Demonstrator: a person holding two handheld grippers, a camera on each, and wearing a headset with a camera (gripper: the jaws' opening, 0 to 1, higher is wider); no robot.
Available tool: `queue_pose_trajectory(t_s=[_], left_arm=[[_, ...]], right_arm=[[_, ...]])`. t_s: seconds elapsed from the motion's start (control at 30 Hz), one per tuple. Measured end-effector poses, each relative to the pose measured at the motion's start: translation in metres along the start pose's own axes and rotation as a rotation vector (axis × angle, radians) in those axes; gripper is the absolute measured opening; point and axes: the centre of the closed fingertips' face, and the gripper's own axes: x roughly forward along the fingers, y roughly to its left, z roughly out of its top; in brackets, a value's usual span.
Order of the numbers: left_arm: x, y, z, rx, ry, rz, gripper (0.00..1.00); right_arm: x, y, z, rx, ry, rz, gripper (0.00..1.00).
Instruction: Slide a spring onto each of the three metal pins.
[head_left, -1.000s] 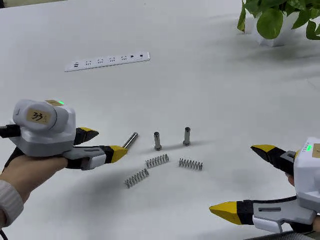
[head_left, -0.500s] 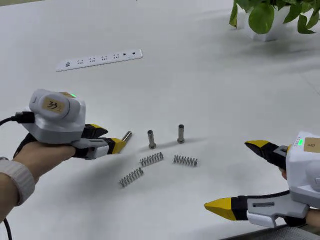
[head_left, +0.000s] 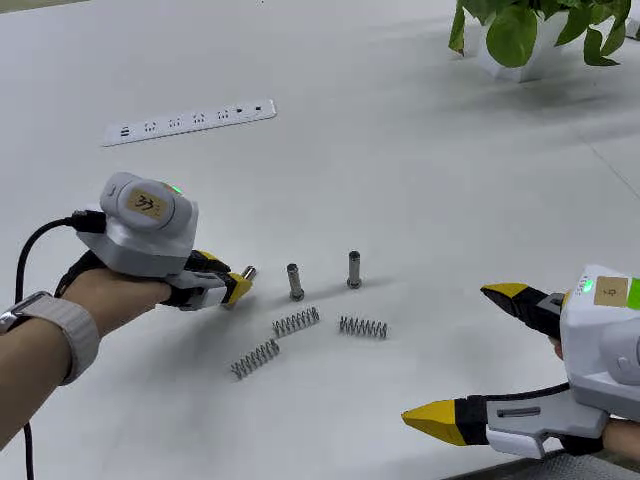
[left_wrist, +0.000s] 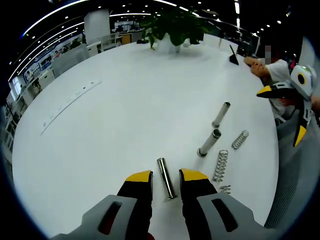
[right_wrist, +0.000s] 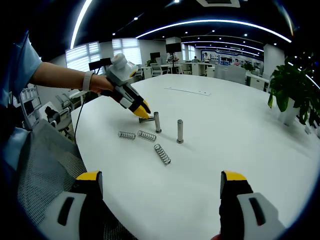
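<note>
Nothing is done yet: no spring sits on any pin. Two pins stand upright on the bench (head_left: 420, 170), the left upright pin (head_left: 294, 281) and the right upright pin (head_left: 353, 269), both bare. The third pin (head_left: 246, 272) lies flat, just left of them. All three springs lie loose on the bench in front of the pins: the near spring (head_left: 254, 358), the middle spring (head_left: 296, 321) and the far-right spring (head_left: 362, 327), none touching a pin. Your left gripper (left_wrist: 167, 175) is down at the lying pin, its fingers slightly apart, one on each side of the pin's near end; the left gripper view shows thin gaps on both sides, so it isn't clamped. Your right gripper (head_left: 465, 355) hangs well apart from the parts, fingers spread wide, holding nothing. My guess is the step in hand is picking up the lying pin, probably to stand it up. All three spring placements are left to do.
</note>
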Motion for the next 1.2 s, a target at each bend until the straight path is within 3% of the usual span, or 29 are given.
queue_pose_trajectory(t_s=[0.23,0.7,1.2], left_arm=[[0.011,-0.001,-0.001,0.043,0.058,0.004,0.2],[0.022,-0.004,-0.003,0.12,0.137,0.012,0.19],[0.023,0.001,-0.002,0.101,0.262,0.043,0.11]], right_arm=[[0.0,-0.001,0.0,0.008,-0.005,0.0,0.99],[0.0,-0.001,-0.001,0.011,-0.004,0.002,0.99],[0.001,0.001,-0.002,0.005,0.002,0.009,0.99]])
